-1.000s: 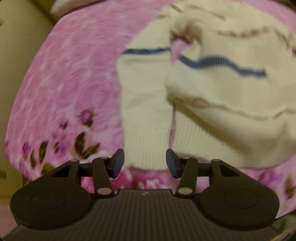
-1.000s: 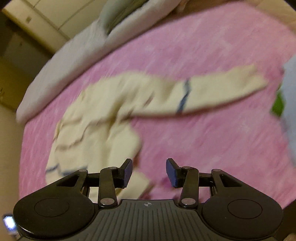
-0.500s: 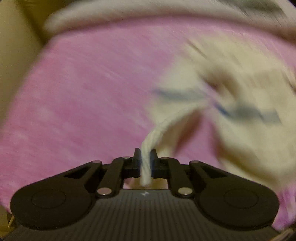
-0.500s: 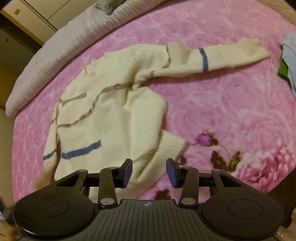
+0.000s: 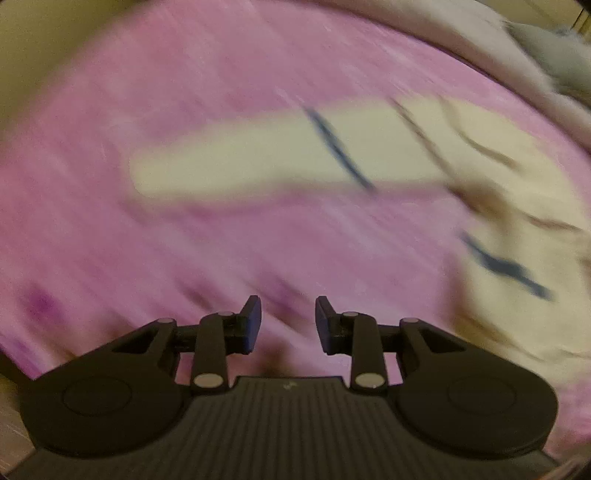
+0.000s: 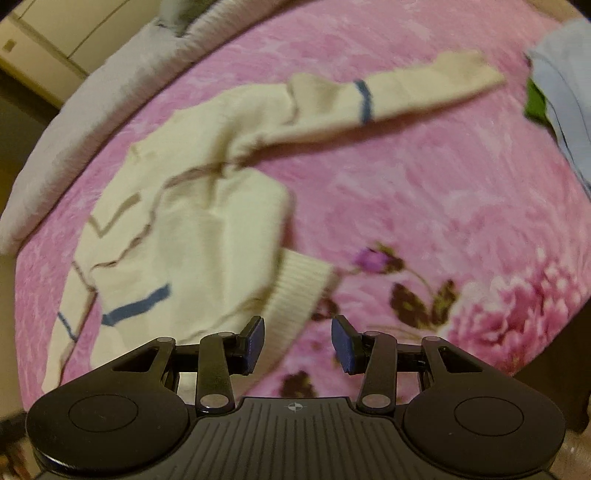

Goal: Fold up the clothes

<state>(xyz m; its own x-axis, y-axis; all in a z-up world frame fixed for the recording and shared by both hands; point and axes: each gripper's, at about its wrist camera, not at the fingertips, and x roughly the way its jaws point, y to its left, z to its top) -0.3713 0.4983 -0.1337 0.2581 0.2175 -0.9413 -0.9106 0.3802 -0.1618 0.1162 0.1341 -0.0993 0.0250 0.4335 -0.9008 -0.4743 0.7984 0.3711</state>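
No writing was legible. The cream sweater [image 6: 192, 221] lay rumpled on the pink floral blanket [image 6: 424, 192], blue clothing [image 6: 561, 96] beyond its outstretched sleeve. The left gripper [image 5: 288, 325], just reopened, held nothing; the right gripper [image 6: 298, 345] gaped empty.

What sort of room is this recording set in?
Probably a bedroom: a bed under a pink floral blanket, a grey pillow at its far edge, cupboard doors behind.
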